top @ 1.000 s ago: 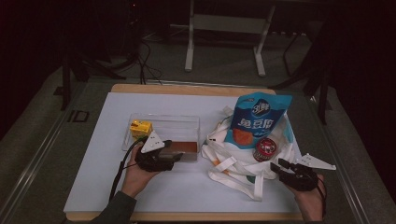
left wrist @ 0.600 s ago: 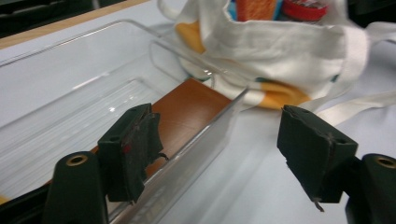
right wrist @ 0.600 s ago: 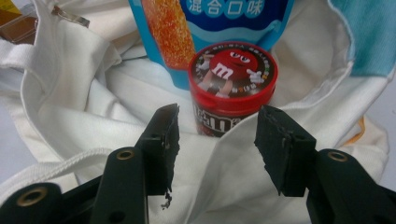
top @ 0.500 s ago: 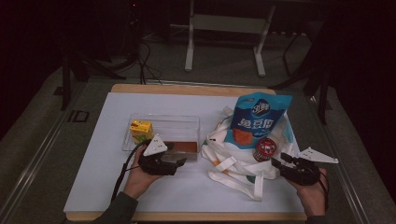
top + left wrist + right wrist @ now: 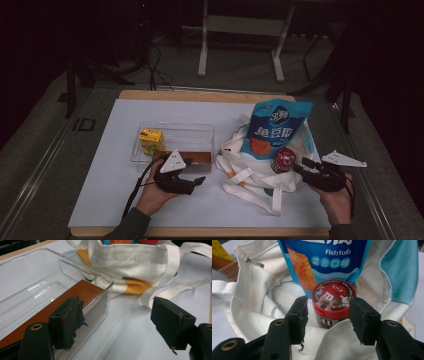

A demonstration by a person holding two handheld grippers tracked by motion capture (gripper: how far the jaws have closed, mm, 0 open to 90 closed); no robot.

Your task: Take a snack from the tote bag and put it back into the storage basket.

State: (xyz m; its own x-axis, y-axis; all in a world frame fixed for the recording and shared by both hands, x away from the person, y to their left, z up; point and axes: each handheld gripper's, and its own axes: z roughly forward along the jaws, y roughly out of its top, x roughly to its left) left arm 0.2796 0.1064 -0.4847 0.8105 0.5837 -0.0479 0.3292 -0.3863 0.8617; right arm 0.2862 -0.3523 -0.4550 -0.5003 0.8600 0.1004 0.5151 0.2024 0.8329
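A red M&M's can (image 5: pixel 333 302) stands in the mouth of a white tote bag (image 5: pixel 257 172), in front of a blue Fishtofu pouch (image 5: pixel 280 127). My right gripper (image 5: pixel 329 301) reaches at it from the right. Its jaws have just been opening and stand on either side of the lid, with a gap at the left pad (image 5: pixel 300 312). My left gripper (image 5: pixel 116 301) lies at the near right corner of a clear plastic tray (image 5: pixel 100 280). Its jaws have just been opening too and stand wide. The tray wall runs between them, unpressed. A brown bar (image 5: pixel 82 291) lies in the tray.
A yellow juice box (image 5: pixel 151 141) stands at the tray's left end (image 5: pixel 137 150). The tote's straps (image 5: pixel 245 176) trail over the white mat (image 5: pixel 100 185) toward the table's near edge. Dark floor and a metal stand (image 5: pixel 240 25) lie beyond the table.
The left gripper's jaws have spread and the hand has drawn back slightly from the tray. The right gripper has lifted a little beside the can. The can has not moved.
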